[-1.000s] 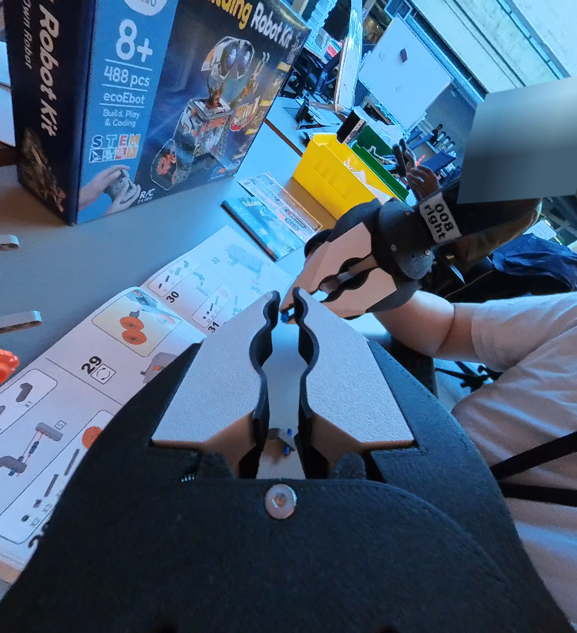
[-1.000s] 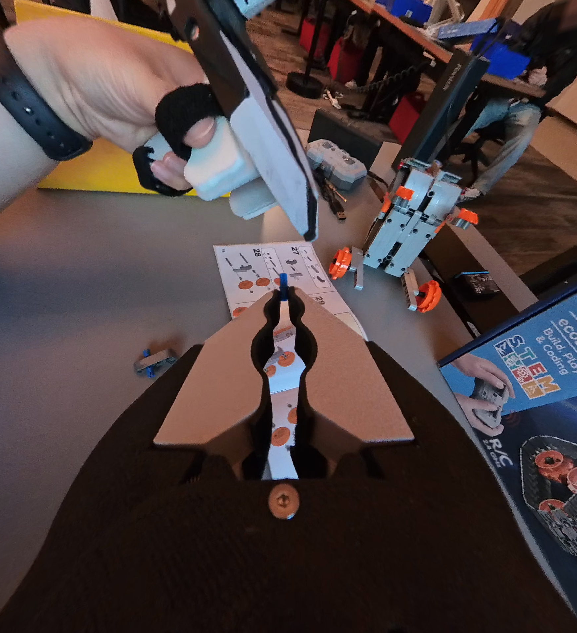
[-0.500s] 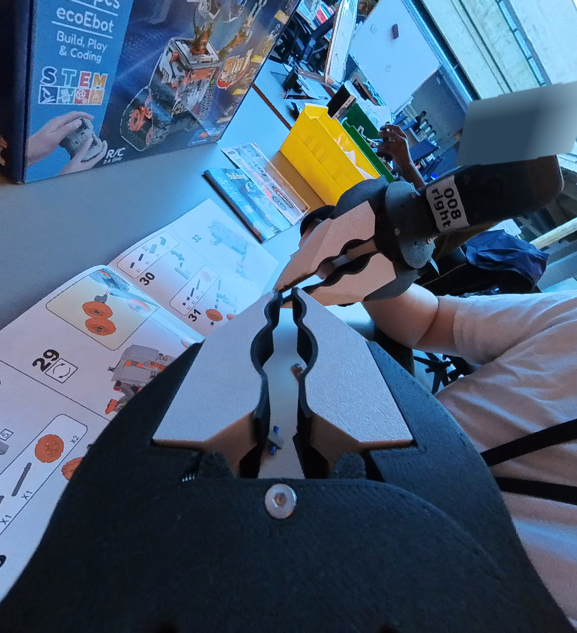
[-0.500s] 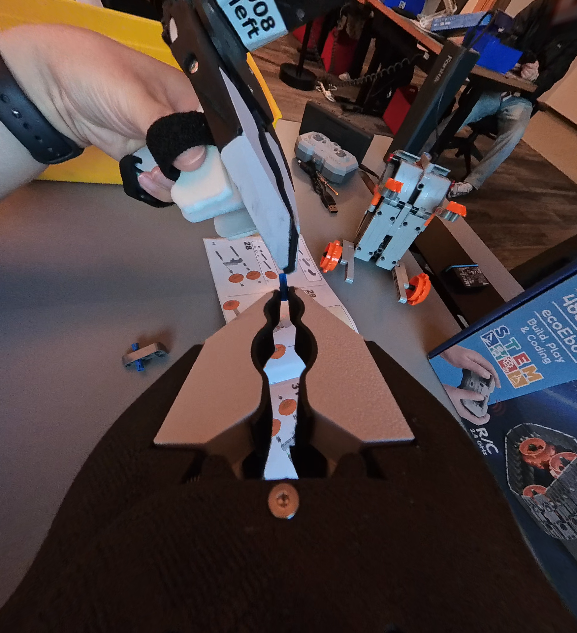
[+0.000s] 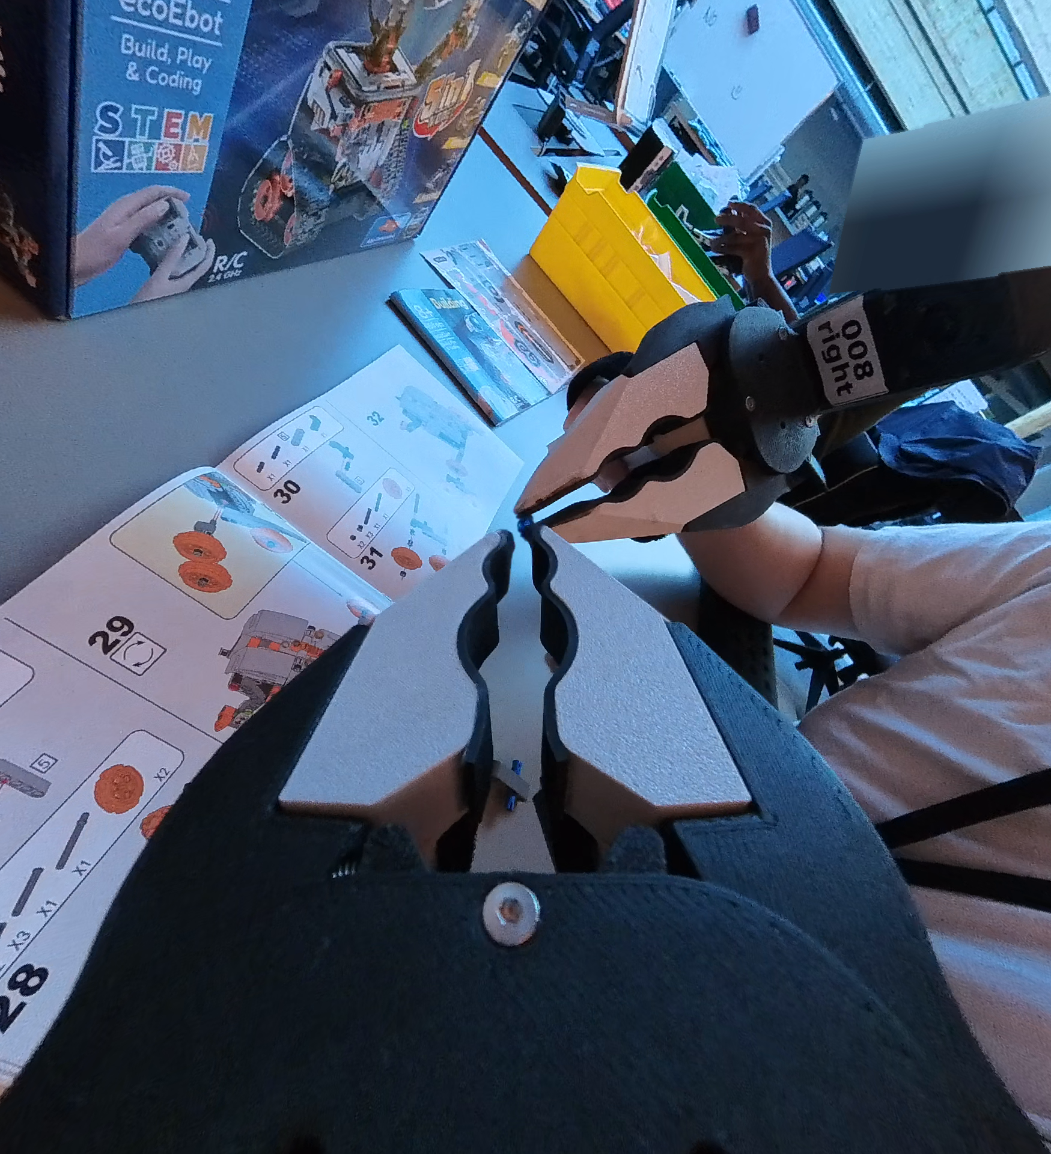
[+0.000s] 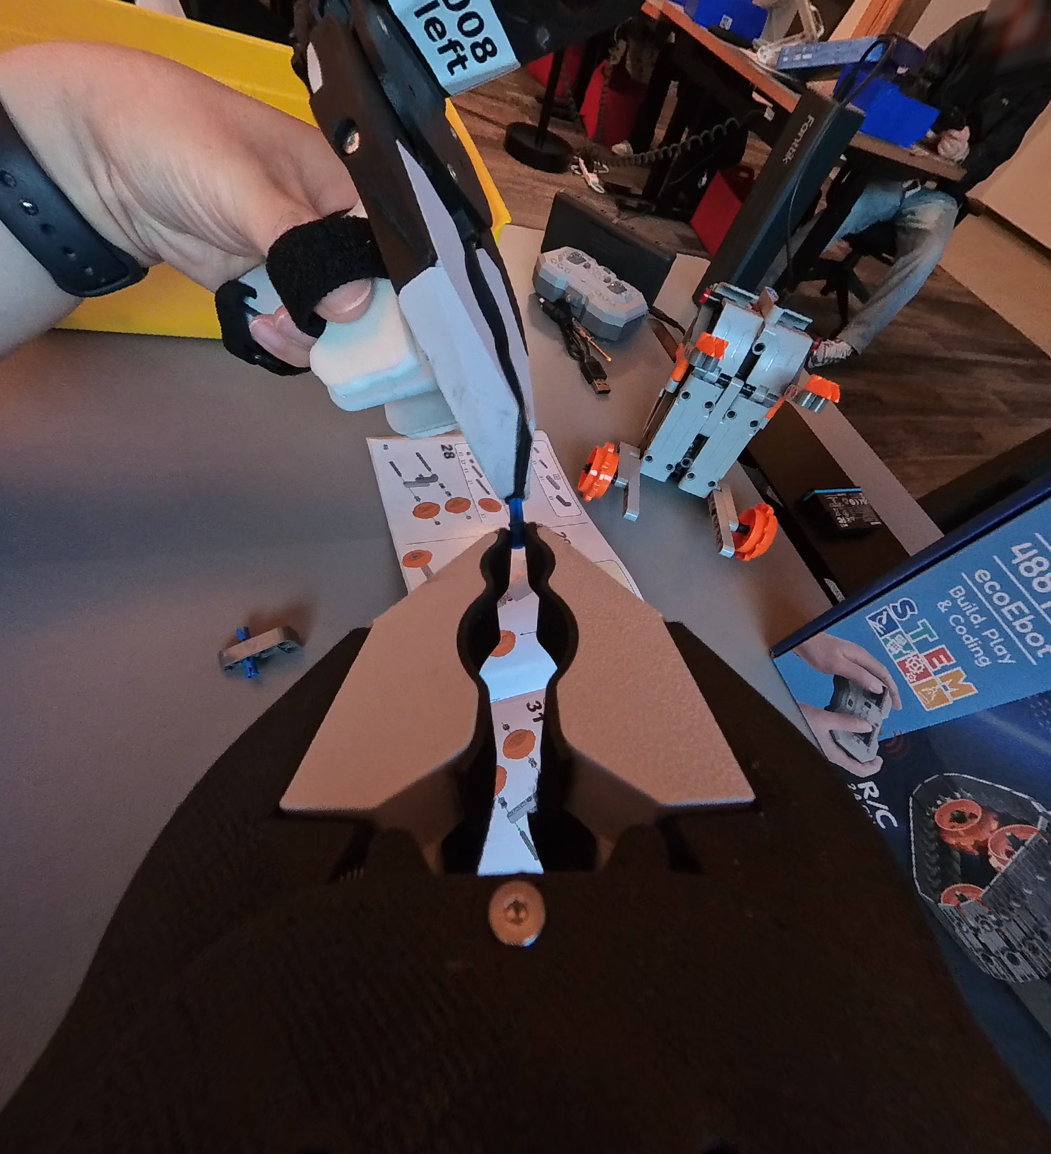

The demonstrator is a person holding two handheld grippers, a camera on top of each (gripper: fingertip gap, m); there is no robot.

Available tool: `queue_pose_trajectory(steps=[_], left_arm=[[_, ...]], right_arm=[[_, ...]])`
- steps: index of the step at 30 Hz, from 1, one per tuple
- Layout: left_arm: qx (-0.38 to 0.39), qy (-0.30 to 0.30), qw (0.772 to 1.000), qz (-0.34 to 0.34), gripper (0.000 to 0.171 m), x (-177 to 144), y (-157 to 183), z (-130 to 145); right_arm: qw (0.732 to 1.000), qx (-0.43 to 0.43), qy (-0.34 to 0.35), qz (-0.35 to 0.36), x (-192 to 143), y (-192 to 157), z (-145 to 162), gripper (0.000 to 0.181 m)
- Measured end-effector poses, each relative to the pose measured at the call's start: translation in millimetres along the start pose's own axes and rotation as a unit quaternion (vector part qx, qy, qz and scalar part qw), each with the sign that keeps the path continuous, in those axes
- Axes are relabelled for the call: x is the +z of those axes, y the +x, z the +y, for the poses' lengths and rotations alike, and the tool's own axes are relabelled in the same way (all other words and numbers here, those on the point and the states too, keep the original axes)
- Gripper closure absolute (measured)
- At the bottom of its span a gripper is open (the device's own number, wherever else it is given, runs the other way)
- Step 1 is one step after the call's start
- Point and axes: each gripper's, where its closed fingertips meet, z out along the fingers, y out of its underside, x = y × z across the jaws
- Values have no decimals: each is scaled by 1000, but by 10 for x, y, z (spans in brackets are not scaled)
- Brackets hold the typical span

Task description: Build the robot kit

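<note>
My right gripper (image 6: 516,542) is shut on a small blue pin (image 6: 516,521) that sticks out past its tips. It also shows in the left wrist view (image 5: 532,512), with the pin (image 5: 524,523) at its tips. My left gripper (image 5: 521,538), held by a hand (image 6: 167,175), points down tip to tip at the right one. Its jaws stand almost together with a narrow slit. Its tip (image 6: 519,493) touches the pin's far end. Both hover above an open instruction booklet (image 5: 248,549) on the grey table (image 6: 104,531).
A small grey beam with a blue pin (image 6: 259,649) lies left of the booklet. A grey-and-orange model (image 6: 722,399), a grey battery box (image 6: 591,300) and cable stand behind. The blue kit box (image 6: 978,687) is at the right, a yellow bin (image 5: 610,262) at the table's far side. My two grippers' fingertips are within a few centimetres of each other.
The left gripper has come down until its tip meets the blue pin held in the right gripper. The right gripper has kept its grip and barely moved.
</note>
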Motion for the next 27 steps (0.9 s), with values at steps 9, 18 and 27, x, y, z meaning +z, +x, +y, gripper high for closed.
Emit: queue_pose_trajectory(steps=[9,18,27], left_arm=[[-4,-7,1000,-2,165,38,-25,31],[-2,-15,1000,11,170,45,15,54],[10,1,1000,22,170,-17,106,-18]], right_arm=[[1000,-4,-16,-4,36,-19,73,177],[1000,-22,7,-6,24,-61,-9,176],[998,-48,37,-4,-67,-53,-123,176]])
